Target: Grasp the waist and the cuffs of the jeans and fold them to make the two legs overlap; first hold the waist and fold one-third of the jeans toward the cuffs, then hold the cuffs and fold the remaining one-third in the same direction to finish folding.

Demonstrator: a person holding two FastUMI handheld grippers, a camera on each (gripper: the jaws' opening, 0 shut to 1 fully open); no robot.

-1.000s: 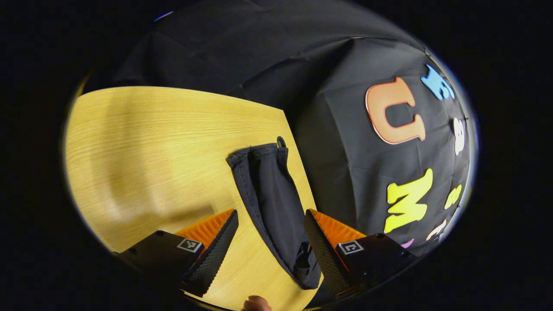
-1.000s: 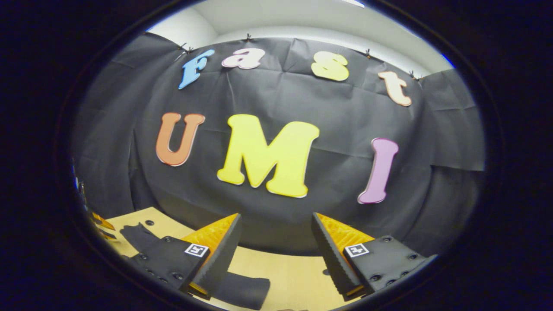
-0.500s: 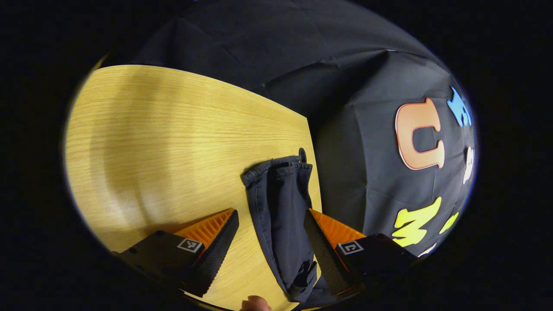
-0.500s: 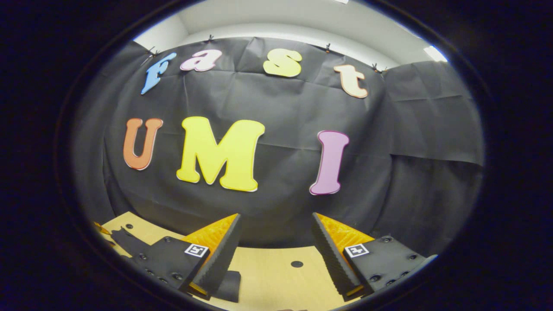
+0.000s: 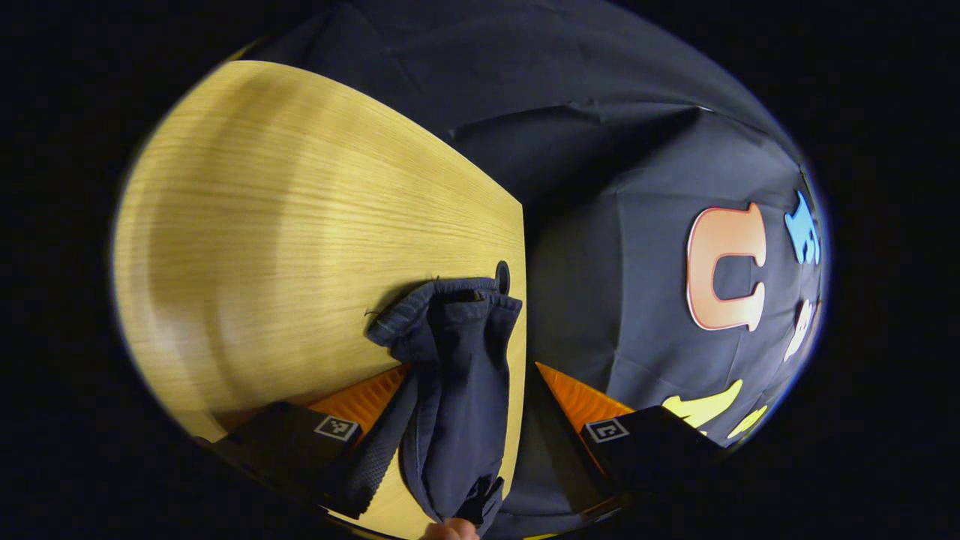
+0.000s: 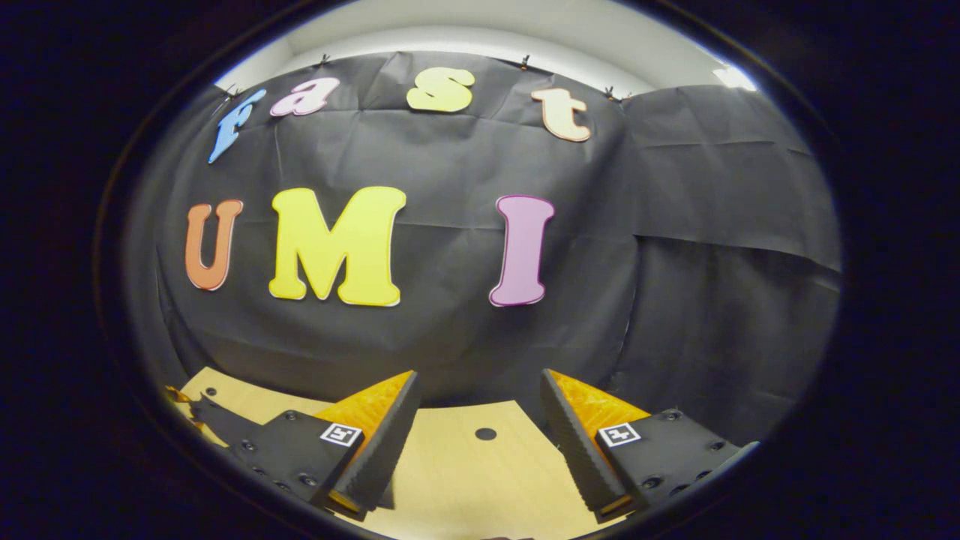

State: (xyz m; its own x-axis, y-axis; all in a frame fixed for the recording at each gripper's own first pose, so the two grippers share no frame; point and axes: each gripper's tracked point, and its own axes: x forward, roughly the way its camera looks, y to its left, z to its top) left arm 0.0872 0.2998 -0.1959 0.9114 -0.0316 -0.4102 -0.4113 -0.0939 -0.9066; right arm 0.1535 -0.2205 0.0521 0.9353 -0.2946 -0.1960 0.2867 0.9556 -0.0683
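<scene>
Your left tool [image 5: 469, 442] has its ridged fingers spread wide, and the jeans [image 5: 450, 375] run up between them. The cloth is dark, soft denim with a stitched seam down its length, bunched into long folds. It lies against the inner face of the left-hand finger [image 5: 375, 457], while the other finger [image 5: 570, 397] stands clear of it with a gap between. The far end of the jeans is a hemmed, rumpled edge lying on the counter [image 5: 285, 225], just beside a small round dark hole [image 5: 502, 277] near the counter's edge. A fingertip [image 5: 450, 531] shows at the very bottom of the left gripper view, touching the lower end of the cloth.

The counter is pale wood with a fine straight grain, smooth and flat. In the left gripper view its straight edge runs down just right of the jeans, so the cloth sits close to the drop; to the left the wood is broad and open.

Your right tool [image 6: 476, 435] is also spread apart, holding nothing, raised over the counter's corner [image 6: 517, 409]. A round hole [image 6: 485, 433] lies between its fingers. Left of its left-hand finger a dark strip of the jeans [image 6: 217, 420] lies on the wood. The black cloth wall [image 6: 712, 262] hangs creased close behind the counter.
</scene>
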